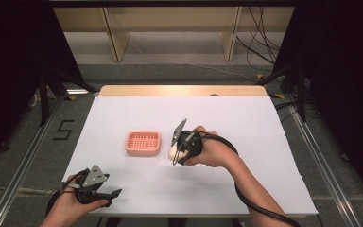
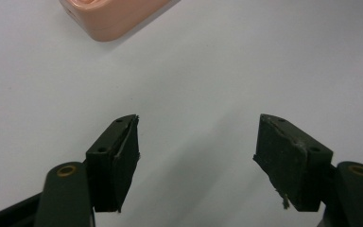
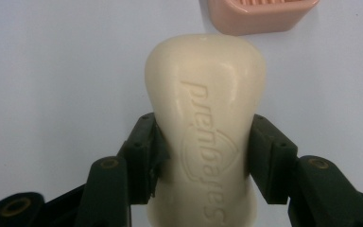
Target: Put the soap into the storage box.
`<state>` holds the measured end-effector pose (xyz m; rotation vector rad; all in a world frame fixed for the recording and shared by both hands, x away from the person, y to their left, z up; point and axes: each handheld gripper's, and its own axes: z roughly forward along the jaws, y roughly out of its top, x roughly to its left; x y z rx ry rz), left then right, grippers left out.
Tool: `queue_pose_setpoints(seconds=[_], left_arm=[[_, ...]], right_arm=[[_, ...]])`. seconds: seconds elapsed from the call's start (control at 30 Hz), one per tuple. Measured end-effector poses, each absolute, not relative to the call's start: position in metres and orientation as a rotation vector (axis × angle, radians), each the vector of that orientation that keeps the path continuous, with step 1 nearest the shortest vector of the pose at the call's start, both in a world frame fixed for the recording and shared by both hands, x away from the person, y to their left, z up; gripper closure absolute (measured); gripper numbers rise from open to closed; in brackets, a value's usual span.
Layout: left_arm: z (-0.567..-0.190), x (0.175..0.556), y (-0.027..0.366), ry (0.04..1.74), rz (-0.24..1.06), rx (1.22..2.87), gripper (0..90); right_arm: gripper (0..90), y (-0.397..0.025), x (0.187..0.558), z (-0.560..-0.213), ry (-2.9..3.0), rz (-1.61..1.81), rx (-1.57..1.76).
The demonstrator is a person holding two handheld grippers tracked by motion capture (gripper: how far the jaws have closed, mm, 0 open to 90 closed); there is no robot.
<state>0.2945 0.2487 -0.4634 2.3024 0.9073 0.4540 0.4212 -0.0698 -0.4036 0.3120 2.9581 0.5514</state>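
One bar of soap is clamped across its waist in my R gripper, long axis running out along the jaws. Dish sits on the table at approx 9 o'clock from the soap, close by, not touching. L gripper hangs at the near-left corner, jaws apart, nothing in them. R is much nearer the dish, so prob the soap goes leftward into it.
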Motion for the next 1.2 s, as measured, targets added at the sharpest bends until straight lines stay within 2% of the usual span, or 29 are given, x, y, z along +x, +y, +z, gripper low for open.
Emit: queue_pose_setpoints(seconds=[1.2], left_arm=[[-0.463, 0.296, 0.250, 0.904, 0.481, 2.285, 30.4]], right_arm=[[50.5, -0.054, 0.439, -0.405, 2.928, 0.614, 0.337]])
